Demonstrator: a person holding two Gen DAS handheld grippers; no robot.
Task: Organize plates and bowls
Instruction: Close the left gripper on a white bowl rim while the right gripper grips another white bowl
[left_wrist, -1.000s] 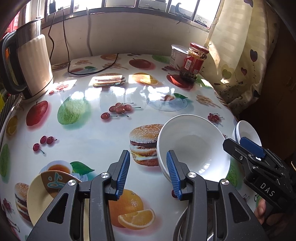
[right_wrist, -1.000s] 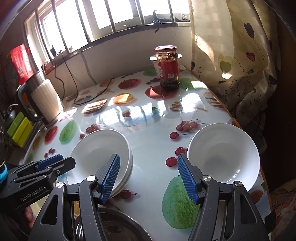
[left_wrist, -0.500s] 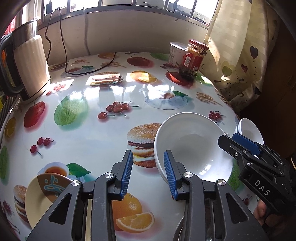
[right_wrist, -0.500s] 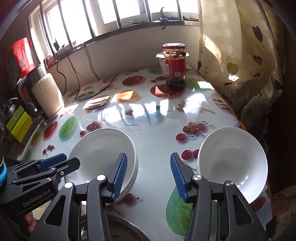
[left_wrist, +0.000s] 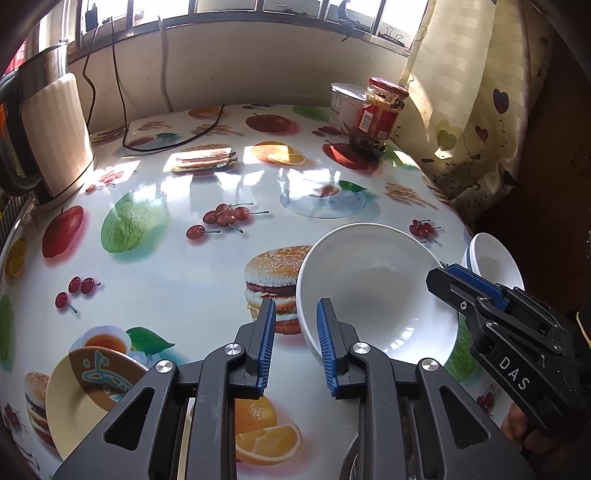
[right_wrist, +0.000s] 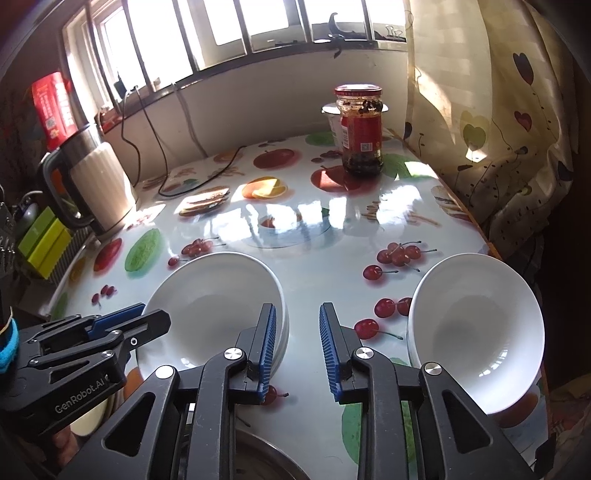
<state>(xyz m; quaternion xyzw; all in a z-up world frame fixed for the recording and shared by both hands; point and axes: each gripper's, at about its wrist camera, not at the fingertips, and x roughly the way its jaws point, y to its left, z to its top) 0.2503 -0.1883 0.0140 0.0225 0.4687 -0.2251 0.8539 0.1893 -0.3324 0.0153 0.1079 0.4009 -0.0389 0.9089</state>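
Observation:
A stack of white bowls sits on the fruit-print table; it also shows in the right wrist view. Another white bowl stack stands at the table's right edge, partly visible in the left wrist view. A beige plate with a brown-and-teal pattern lies near left. My left gripper is open and empty, at the near-left rim of the bowl stack. My right gripper is open and empty, between the two bowl stacks. A metal bowl rim shows below it.
An electric kettle stands at the far left with black cables behind. A red-lidded jar and a white tub stand at the far right. A curtain hangs along the table's right edge.
Both grippers have narrowed their jaws while staying open. The right gripper has shifted left, so the right bowl stack sits farther right in its view.

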